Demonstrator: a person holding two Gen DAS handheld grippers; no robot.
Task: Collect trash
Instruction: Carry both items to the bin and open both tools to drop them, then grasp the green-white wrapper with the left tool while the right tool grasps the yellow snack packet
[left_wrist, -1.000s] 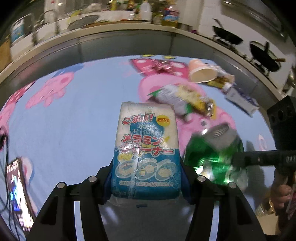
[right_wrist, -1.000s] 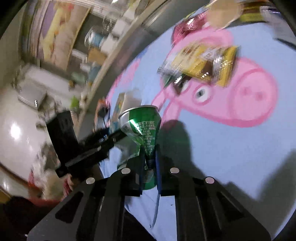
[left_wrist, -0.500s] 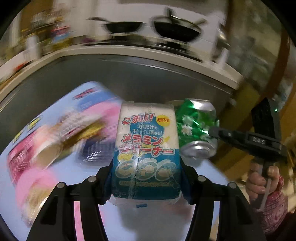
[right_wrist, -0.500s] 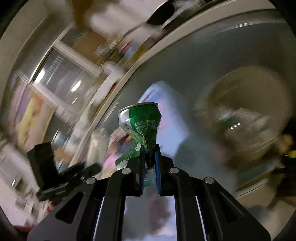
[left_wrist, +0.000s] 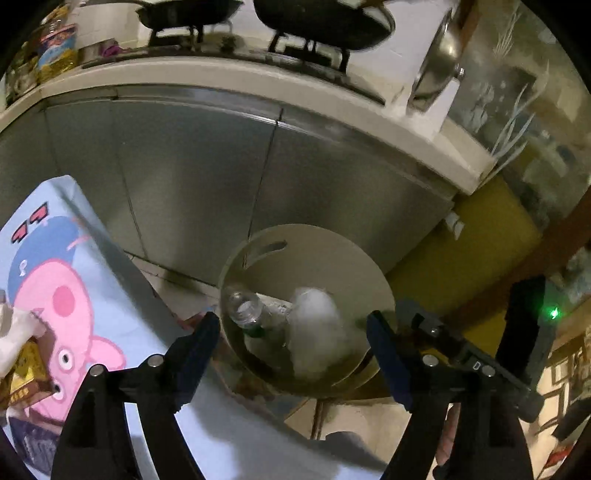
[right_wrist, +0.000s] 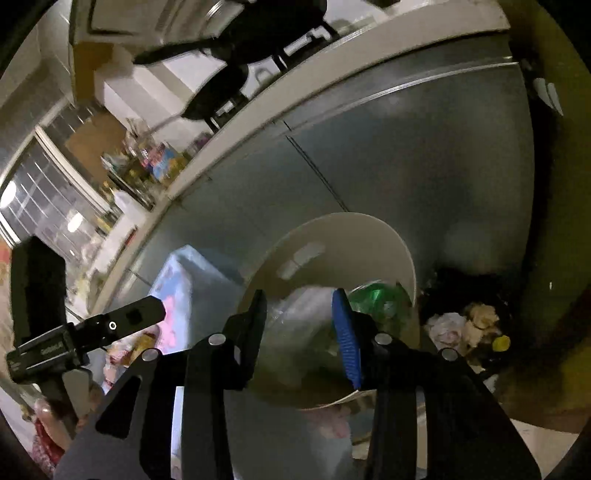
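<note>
Kitchen floor by steel cabinets, white bin (left_wrist: 258, 258) below both tools, left tool (left_wrist: 291, 343) and right tool (right_wrist: 299, 325) just opening, empty, green can (right_wrist: 376, 299) inside bin.

Two grippers are seen: the left gripper (left_wrist: 291, 345) and the right gripper (right_wrist: 301, 325). One round beige trash bin (left_wrist: 325, 258) is counted. Inside it, one clear plastic bottle (left_wrist: 243, 310), one blurred white packet (left_wrist: 314, 325) and one green can (right_wrist: 380, 299) are counted. One blue cartoon tablecloth (left_wrist: 55, 273) is seen at left. Two dark pans (left_wrist: 321, 22) are counted on the far counter.
</note>
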